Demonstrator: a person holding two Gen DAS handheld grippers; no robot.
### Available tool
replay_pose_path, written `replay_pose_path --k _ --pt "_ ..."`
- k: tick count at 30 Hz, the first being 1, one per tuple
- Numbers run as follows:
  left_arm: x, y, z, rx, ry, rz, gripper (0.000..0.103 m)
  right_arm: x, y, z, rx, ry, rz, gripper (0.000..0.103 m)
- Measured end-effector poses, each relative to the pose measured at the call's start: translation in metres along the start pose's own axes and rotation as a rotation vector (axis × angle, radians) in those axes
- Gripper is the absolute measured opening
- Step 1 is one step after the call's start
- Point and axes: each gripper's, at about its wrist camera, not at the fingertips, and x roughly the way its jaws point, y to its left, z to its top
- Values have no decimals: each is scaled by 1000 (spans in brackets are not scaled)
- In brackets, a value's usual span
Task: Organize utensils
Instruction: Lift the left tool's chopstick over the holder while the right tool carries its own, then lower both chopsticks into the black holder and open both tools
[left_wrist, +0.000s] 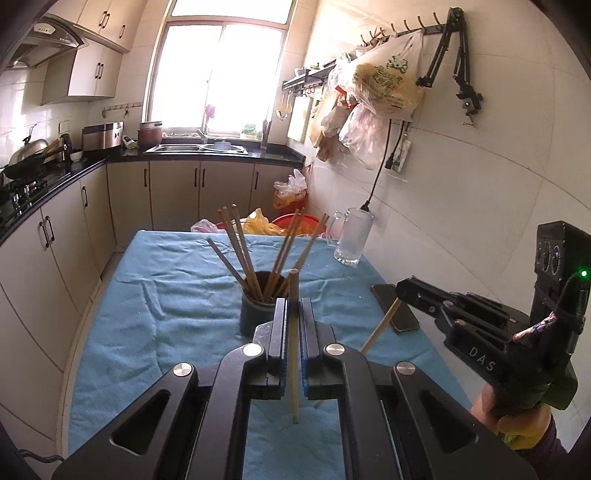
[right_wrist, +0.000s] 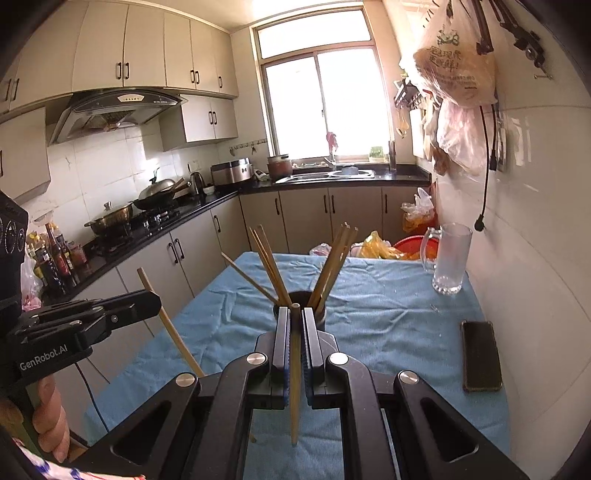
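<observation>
A dark cup holding several wooden chopsticks stands on the blue cloth. My left gripper is shut on one upright chopstick, just in front of the cup. My right gripper is shut on another upright chopstick, also close in front of the cup. In the left wrist view the right gripper shows at the right with its chopstick. In the right wrist view the left gripper shows at the left with its chopstick.
The table's blue cloth also bears a glass mug at the far right and a black phone near the right wall. Kitchen counters run along the left. Bags hang on the right wall.
</observation>
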Motion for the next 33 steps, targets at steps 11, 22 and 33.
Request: replay_pose_path --k 11,22,33 --pt "7 8 10 40 -10 86 5 12 1 20 -18 -12 6 6" --pt "14 8 12 78 -9 111 5 15 1 23 -31 -4 0 6" --pt "19 9 11 80 6 106 5 15 3 25 -36 -3 -1 6"
